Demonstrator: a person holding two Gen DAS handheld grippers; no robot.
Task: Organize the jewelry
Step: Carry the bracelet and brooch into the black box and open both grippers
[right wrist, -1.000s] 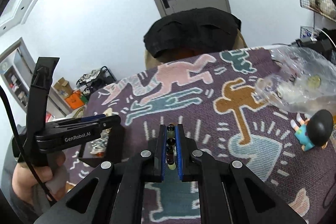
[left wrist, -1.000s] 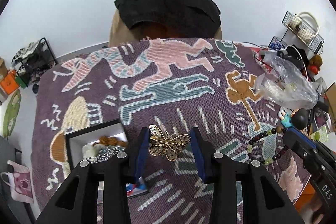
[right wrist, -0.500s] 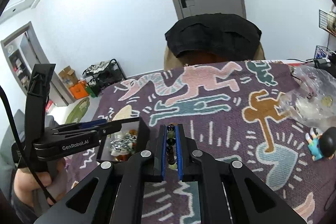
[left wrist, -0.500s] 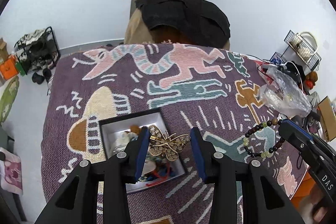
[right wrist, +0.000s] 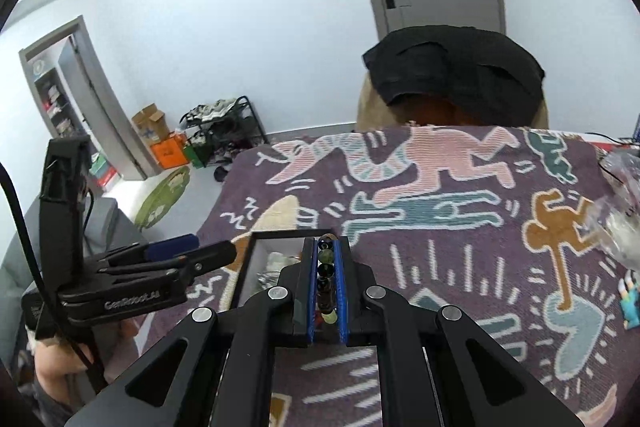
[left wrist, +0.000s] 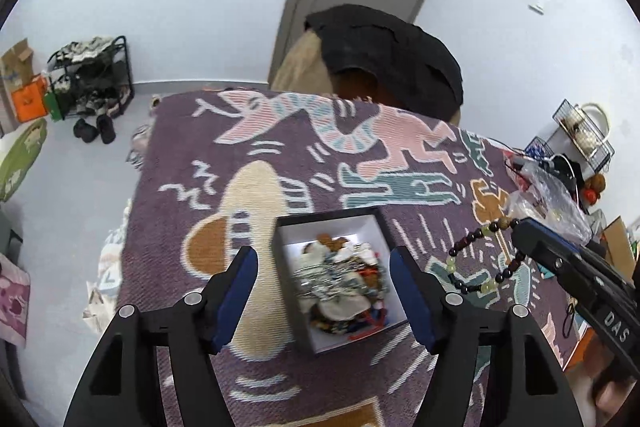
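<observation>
A black box with a white inside (left wrist: 370, 227) sits on the purple patterned cloth and holds a heap of jewelry (left wrist: 340, 281). My left gripper (left wrist: 324, 293) is wide open and empty right above the box. My right gripper (right wrist: 328, 283) is shut on a beaded bracelet (right wrist: 325, 273) of dark and pale green beads. In the left wrist view the bracelet (left wrist: 480, 259) hangs from the right gripper's tip, just right of the box. In the right wrist view the box (right wrist: 260, 255) lies just beyond my right fingertips, partly hidden by them.
The patterned cloth (left wrist: 360, 155) covers the table. A clear plastic bag (left wrist: 548, 191) lies at the right edge. A chair with a black garment (left wrist: 384, 59) stands behind the table. A shoe rack (left wrist: 90, 79) stands on the floor at the left.
My left gripper opened and no longer holds the gold butterfly brooch. Both grippers moved left toward the box, which now lies under the left gripper.
</observation>
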